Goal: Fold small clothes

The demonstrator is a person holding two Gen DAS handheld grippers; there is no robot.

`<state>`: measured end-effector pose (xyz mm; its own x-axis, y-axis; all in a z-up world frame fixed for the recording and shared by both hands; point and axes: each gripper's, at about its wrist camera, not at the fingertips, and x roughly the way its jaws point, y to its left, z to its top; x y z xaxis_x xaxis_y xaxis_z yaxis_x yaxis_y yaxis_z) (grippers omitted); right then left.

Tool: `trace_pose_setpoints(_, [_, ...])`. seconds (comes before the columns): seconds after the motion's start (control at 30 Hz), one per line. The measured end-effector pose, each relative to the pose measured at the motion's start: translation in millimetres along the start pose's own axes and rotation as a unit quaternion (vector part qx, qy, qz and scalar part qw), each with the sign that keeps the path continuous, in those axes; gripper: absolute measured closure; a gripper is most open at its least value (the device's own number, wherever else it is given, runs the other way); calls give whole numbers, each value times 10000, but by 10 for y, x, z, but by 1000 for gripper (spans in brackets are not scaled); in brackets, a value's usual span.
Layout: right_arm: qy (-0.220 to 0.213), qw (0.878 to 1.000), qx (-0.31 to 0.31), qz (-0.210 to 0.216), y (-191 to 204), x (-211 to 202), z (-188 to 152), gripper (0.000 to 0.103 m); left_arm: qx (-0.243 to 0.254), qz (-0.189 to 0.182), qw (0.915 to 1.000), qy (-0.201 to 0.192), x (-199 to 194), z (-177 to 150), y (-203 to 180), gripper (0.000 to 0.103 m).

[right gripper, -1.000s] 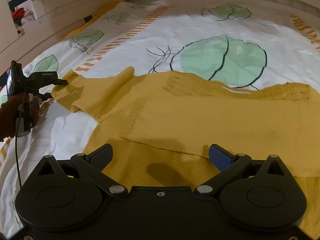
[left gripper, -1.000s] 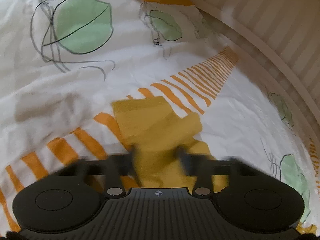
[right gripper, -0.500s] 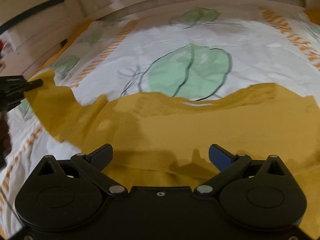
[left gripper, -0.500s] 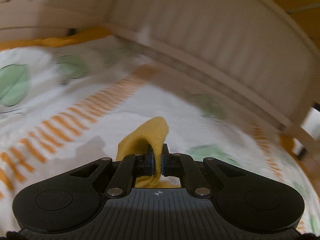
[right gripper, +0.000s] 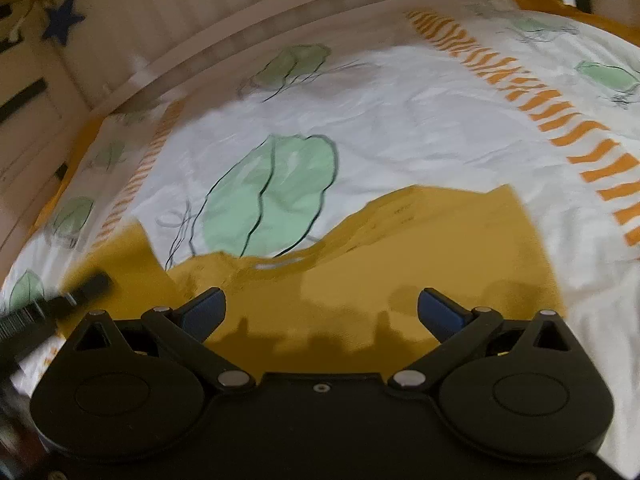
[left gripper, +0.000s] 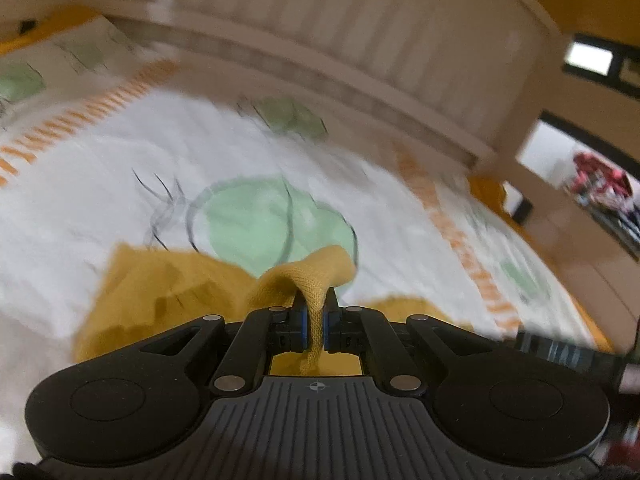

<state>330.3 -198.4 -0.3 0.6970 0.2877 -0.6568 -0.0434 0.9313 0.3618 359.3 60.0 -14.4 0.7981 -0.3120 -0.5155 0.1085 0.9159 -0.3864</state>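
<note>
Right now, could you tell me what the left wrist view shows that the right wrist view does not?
Only the left wrist view shows the left gripper shut on a raised fold of the mustard knit garment, plus an opening into a further space at the right. Only the right wrist view shows the right gripper open over the garment's broad flat part, gripping nothing, and a blue star on the wall. Both show the garment lying on the leaf-printed bedsheet.
</note>
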Motion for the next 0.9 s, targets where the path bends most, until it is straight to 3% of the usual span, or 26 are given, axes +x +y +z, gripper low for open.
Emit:
trace_pose_setpoints(0.2, [-59, 9996, 233, -147, -181, -57, 57, 1, 333, -240, 9974, 594, 162, -240, -156, 91])
trace_pose_setpoints(0.27, [-62, 9996, 235, -169, -201, -61, 61, 1, 355, -311, 9960, 755, 198, -268, -177, 60])
trace_pose_setpoints(0.43, [-38, 9998, 126, -174, -156, -24, 46, 1, 517, -545, 9929, 922, 168, -286, -235, 35])
trace_pose_setpoints(0.47, [-28, 9998, 97, -172, -144, -22, 34, 1, 549, -525, 9931, 891, 150, -280, -238, 35])
trace_pose_setpoints(0.63, [64, 9999, -59, -121, -79, 47, -5, 1, 562, -136, 9962, 655, 6, -135, -62, 35])
trace_pose_setpoints(0.83, [290, 9987, -415, 58, 85, 166, -136, 2, 347, 1039, 9919, 635, -113, -5, 418, 35])
trace_pose_setpoints(0.9, [340, 9960, -823, 85, 242, 207, -226, 9, 196, 1242, 9887, 822, -109, 9, 600, 35])
